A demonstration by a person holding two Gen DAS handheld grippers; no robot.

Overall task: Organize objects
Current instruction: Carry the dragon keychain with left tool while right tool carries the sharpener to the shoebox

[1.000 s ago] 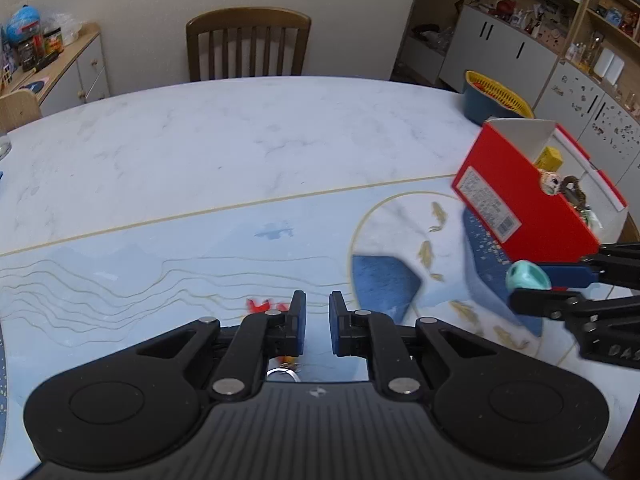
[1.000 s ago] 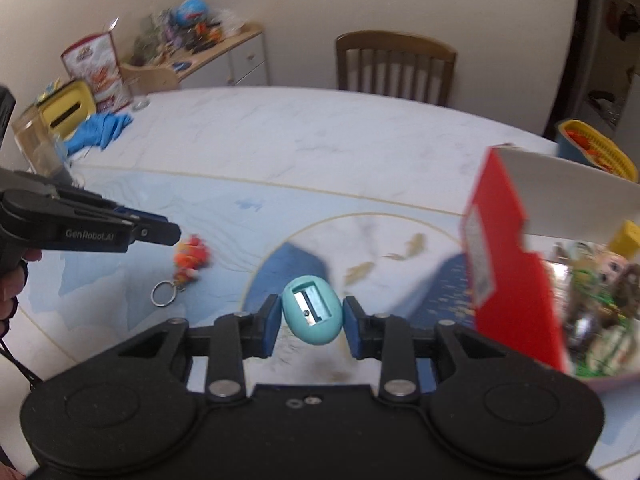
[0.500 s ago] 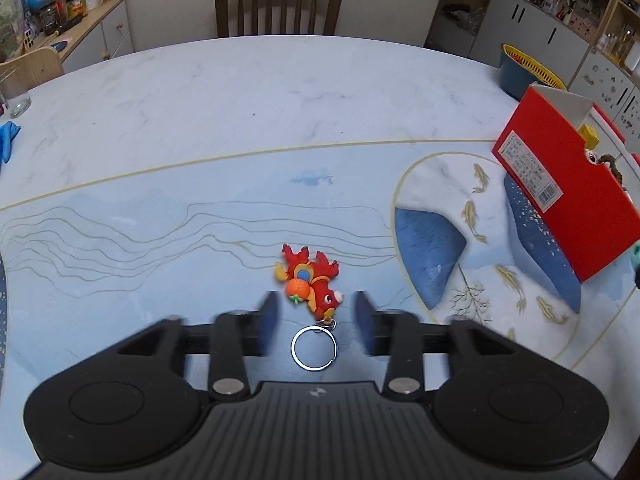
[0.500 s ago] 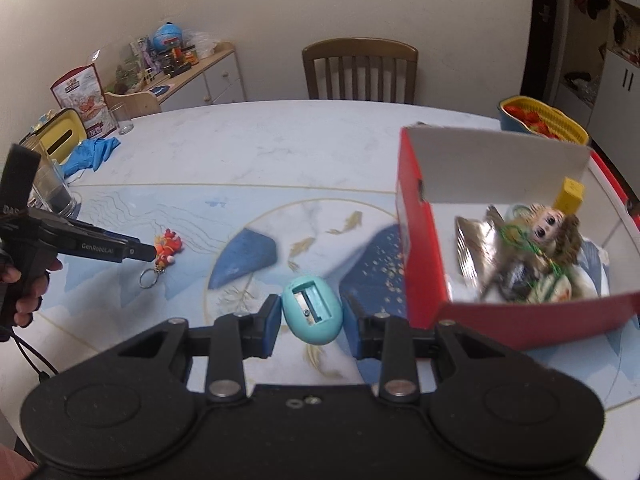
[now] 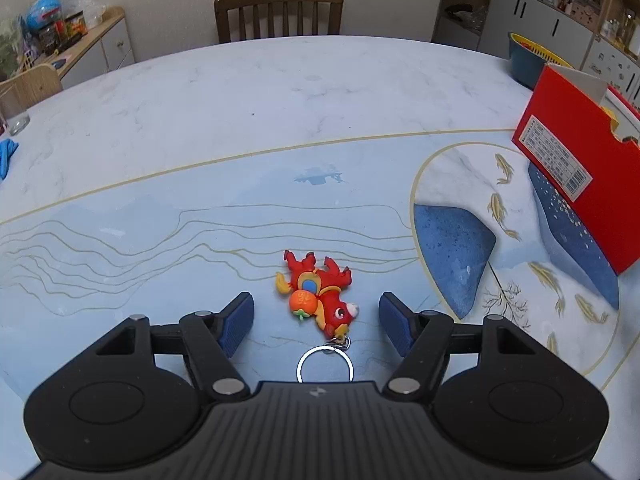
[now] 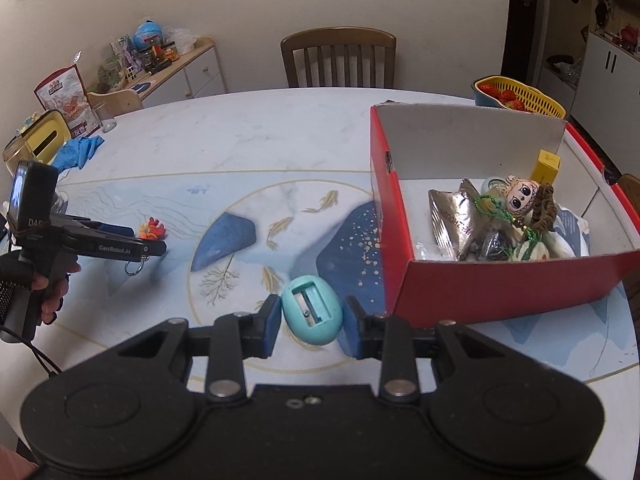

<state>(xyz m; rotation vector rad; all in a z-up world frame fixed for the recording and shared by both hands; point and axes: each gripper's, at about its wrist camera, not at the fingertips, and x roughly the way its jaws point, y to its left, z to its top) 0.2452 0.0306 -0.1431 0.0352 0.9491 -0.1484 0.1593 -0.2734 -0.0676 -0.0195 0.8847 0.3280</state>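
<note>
The red toy keychain lies flat on the table, between the left gripper whose fingers, just spread, straddle it untouched, ready to pinch. The right gripper clamps a teal egg-shaped sharpener beside the red box, likely its destination.

The marble-patterned table carries a red keychain and red box.

Counted: two grippers, left gripper and right gripper. One red keychain. One teal sharpener. One red box. One chair. One yellow basket. One table.
</note>
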